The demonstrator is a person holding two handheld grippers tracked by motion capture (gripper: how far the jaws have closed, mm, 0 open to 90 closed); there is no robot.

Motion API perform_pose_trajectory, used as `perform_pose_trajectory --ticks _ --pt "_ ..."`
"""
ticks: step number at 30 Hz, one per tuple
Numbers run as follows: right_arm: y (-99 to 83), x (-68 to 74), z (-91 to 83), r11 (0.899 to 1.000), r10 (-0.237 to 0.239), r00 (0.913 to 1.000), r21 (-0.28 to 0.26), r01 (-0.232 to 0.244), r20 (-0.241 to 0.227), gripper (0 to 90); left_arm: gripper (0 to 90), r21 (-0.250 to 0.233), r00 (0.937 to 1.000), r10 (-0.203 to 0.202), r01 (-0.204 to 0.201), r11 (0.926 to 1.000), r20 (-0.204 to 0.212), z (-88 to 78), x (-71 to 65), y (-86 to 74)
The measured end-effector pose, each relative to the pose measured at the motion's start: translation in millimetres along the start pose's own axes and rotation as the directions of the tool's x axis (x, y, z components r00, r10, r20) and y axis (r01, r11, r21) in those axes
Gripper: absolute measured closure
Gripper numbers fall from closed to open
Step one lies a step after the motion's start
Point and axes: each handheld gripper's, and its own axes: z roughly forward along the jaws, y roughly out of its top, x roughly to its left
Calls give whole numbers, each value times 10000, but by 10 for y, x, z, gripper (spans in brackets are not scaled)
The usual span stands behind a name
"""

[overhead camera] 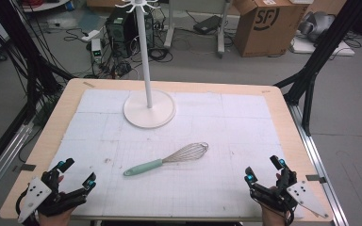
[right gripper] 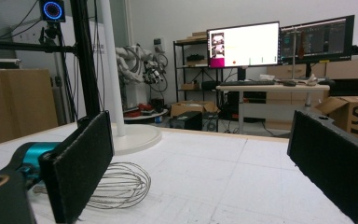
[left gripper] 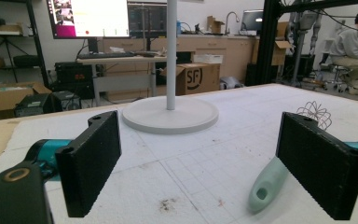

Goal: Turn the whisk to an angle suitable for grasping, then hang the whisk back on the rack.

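Flanking the whisk (overhead camera: 167,162) near the stand (overhead camera: 149,109), left gripper (overhead camera: 79,175) and right gripper (overhead camera: 264,170), jaws spread and empty, seemingly poised to grasp.

stand (overhead camera: 149,101) top cropped at frame edge, whisk (right gripper: 116,184) handle behind tool's jaw

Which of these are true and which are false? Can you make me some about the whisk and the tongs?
1. The whisk lies flat on the white mat. True.
2. The left tongs are squeezing the whisk's green handle. False: they are open and hold nothing.
3. The whisk hangs from the white stand. False: it lies on the mat in front of the stand.
4. The right tongs are open. True.
5. The whisk's wire end points toward the right tongs' side. True.
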Motion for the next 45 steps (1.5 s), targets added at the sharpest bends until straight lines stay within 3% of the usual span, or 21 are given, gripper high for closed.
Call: perform_pose_trajectory --ticks 18,23,29,36,39,43,45 --pt "4 -2 -13 10000 17 10000 -31 -17 48 59 146 28 10000 5 -5 10000 -30 17 -2 -2" --pt "19 31 18 10000 -96 9997 -16 95 -208 58 146 -62 10000 -43 43 10000 21 25 -11 4" --pt "106 83 127 9997 -241 9958 51 247 -878 58 145 -71 10000 -20 21 10000 94 25 -28 9" --pt "171 148 336 9979 -264 9829 526 365 -1822 58 145 -83 9999 -64 65 9999 91 22 -24 9" --pt "186 204 452 9956 -332 9731 777 522 -2280 58 145 -80 9999 -74 75 9999 96 22 -25 9" --pt "229 312 634 9898 -381 9535 1200 772 -2990 59 145 -68 9999 -81 82 9999 108 24 -27 9" --pt "243 340 684 9874 -486 9485 1282 929 -3132 59 145 -92 9999 -118 119 9999 125 25 -31 9"
